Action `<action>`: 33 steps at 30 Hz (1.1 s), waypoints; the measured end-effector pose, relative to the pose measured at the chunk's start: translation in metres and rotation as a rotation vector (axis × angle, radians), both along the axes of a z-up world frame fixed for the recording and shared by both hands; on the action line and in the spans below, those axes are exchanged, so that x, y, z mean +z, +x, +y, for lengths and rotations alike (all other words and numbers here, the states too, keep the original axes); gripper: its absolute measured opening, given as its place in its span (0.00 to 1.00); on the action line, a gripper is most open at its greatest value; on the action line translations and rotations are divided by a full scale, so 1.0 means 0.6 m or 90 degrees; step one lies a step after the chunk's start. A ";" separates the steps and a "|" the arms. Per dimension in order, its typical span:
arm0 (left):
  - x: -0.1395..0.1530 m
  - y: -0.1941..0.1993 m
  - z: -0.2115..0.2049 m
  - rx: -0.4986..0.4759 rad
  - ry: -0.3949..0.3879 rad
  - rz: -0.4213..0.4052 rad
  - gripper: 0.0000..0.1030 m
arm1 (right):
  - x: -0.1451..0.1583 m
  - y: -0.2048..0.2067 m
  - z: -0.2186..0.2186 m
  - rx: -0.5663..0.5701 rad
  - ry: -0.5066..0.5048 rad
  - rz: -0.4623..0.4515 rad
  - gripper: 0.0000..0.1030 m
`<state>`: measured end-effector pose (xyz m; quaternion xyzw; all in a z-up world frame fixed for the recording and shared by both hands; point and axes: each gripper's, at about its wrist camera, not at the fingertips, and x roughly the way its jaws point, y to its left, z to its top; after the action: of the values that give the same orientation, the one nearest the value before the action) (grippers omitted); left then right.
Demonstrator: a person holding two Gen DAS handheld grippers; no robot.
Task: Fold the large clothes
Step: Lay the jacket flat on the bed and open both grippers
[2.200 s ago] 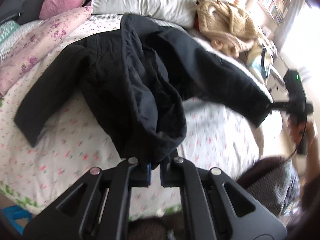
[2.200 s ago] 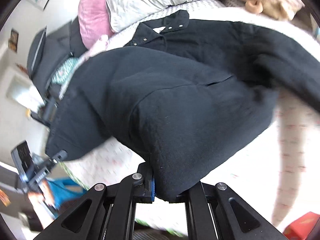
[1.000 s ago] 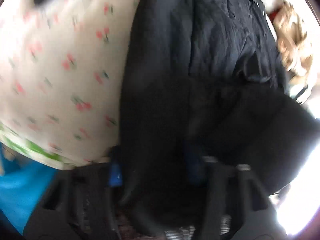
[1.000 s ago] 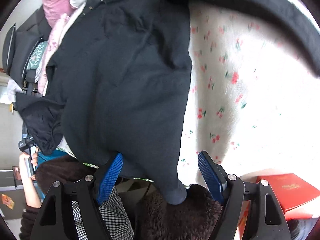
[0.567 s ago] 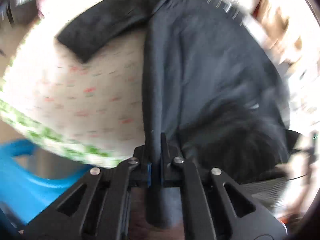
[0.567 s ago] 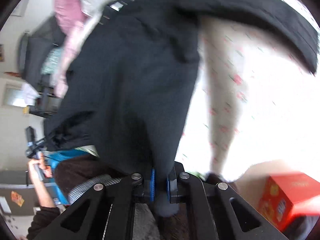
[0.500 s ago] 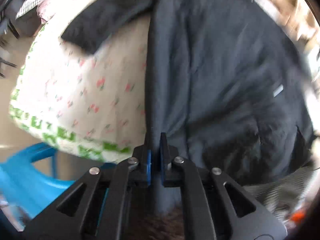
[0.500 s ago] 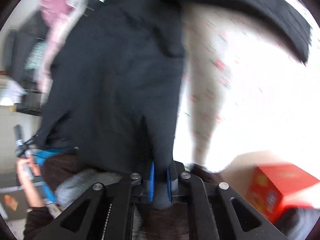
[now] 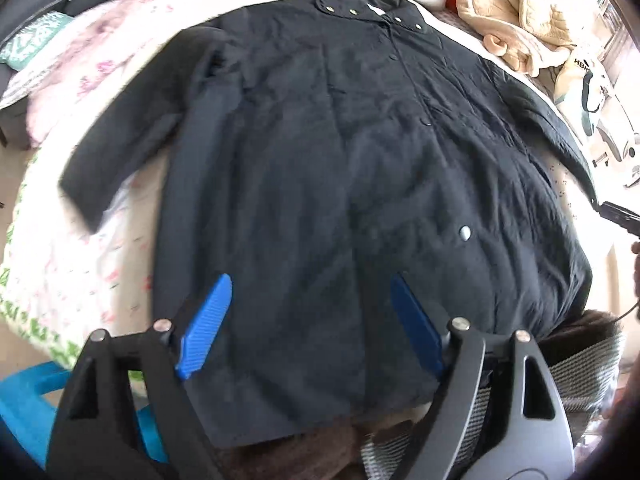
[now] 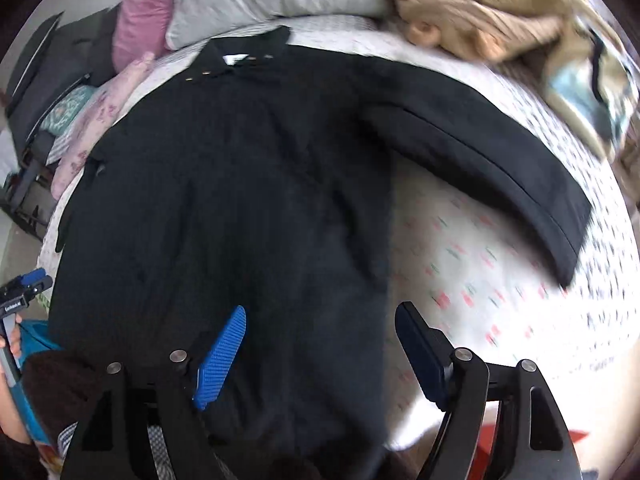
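Coat (image 9: 320,184) released, now flat | left gripper (image 9: 310,320) opening | right gripper (image 10: 320,350) opening

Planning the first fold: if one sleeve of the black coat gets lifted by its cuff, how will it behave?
The black coat will probably drape and sag rather than hold shape: it lies rumpled flat on the bed. Its sleeve looks thick and padded, so likely heavyish and slow to crease. The matte fabric seems unlikely to slip.

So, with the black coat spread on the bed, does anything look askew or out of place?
Mostly tidy. The black coat lies flat, collar toward the pillows, sleeves angled outward. Its hem spills over the near edge of the bed, and a rumpled beige garment is heaped beside the collar.
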<state>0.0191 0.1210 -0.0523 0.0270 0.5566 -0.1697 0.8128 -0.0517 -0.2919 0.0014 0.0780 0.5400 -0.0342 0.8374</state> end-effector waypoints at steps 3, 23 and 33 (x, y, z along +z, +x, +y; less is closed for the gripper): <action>-0.001 0.026 -0.003 0.042 -0.028 0.009 0.80 | -0.016 0.065 0.060 0.032 0.027 -0.040 0.76; -0.158 0.226 0.396 0.558 -0.100 -0.004 0.73 | -0.135 0.240 0.241 0.197 -0.080 -0.089 0.76; -0.017 0.256 0.390 0.542 0.078 -0.284 0.17 | -0.159 0.247 0.221 0.174 -0.102 -0.064 0.76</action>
<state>0.1727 0.3551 -0.0622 -0.1192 0.3394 0.2211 0.9065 0.0963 -0.1594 -0.0938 -0.0618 0.4986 0.0411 0.8637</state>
